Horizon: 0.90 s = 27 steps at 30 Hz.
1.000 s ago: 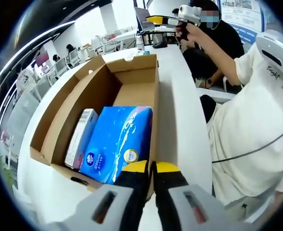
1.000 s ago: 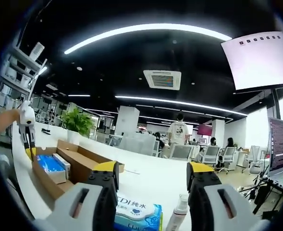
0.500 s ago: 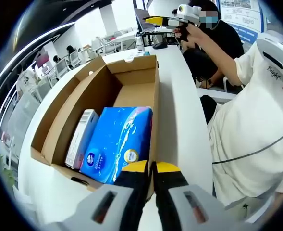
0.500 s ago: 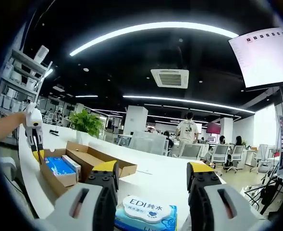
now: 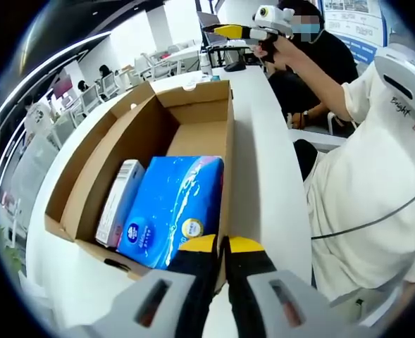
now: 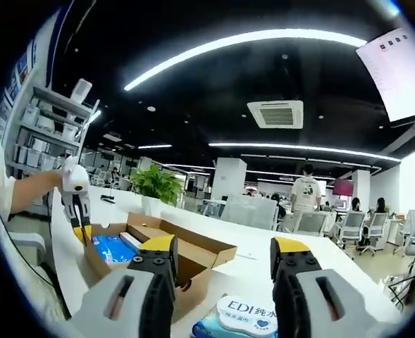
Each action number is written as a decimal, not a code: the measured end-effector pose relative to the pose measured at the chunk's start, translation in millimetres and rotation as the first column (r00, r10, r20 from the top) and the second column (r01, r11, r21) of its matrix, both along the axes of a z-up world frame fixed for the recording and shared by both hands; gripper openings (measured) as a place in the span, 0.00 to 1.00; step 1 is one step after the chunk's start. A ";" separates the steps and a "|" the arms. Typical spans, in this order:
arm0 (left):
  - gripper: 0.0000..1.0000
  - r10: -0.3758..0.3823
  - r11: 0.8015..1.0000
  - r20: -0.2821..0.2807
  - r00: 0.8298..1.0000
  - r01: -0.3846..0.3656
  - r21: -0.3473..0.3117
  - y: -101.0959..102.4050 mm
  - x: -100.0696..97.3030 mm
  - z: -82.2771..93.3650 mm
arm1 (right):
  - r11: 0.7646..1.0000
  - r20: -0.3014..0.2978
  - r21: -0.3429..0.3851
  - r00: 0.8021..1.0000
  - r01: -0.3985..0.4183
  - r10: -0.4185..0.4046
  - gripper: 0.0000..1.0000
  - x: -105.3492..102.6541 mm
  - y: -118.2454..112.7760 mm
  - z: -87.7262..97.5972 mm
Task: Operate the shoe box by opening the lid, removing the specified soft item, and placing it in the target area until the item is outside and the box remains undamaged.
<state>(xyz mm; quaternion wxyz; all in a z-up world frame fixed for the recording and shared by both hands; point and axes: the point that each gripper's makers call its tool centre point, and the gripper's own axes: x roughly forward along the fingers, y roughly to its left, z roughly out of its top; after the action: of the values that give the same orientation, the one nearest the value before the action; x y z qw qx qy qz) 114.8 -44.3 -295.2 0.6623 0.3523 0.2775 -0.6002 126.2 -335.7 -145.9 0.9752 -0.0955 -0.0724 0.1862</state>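
The open cardboard shoe box [image 5: 105,151] lies lengthwise on the white table, its lid [image 5: 77,162] folded out to the left. Inside are a soft blue tissue pack [image 5: 172,204] and a slim white box [image 5: 119,201]. My left gripper [image 5: 223,246] is shut at the box's near right corner, with the wall's edge running in between the yellow tips. In the right gripper view that left gripper [image 6: 80,229] stands at the end of the box [image 6: 193,260]. My right gripper [image 6: 225,250] is open in the air, held high at the table's far end [image 5: 225,29].
A blue-and-white wipes pack [image 6: 246,313] lies on the table under my right jaws. The person in a white shirt [image 5: 376,176] stands to the right of the table [image 5: 270,176]; another person [image 5: 320,56] is behind. A potted plant [image 6: 158,186] and office chairs [image 6: 348,229] stand further off.
The right gripper view has swung, so the box and left gripper now sit nearer its middle. The left gripper and box contents have not moved.
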 end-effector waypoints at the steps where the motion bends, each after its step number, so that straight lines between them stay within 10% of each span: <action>1: 0.04 -0.001 1.000 0.001 1.000 0.001 0.000 -0.1 -0.2 0.0 | 1.000 -0.004 -0.008 1.000 -0.004 0.004 0.53 2.8 1.4 0.8; 27: 0.04 0.000 1.000 -0.001 1.000 0.000 -0.021 0.4 0.6 1.1 | 0.976 -0.143 -0.087 0.972 -0.200 0.186 0.55 22.2 49.3 -0.1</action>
<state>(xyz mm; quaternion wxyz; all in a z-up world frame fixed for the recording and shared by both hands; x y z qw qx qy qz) 115.5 -43.9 -294.1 0.6658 0.3452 0.2714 -0.6032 148.4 -286.4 -146.0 0.9490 -0.1243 -0.0064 0.2896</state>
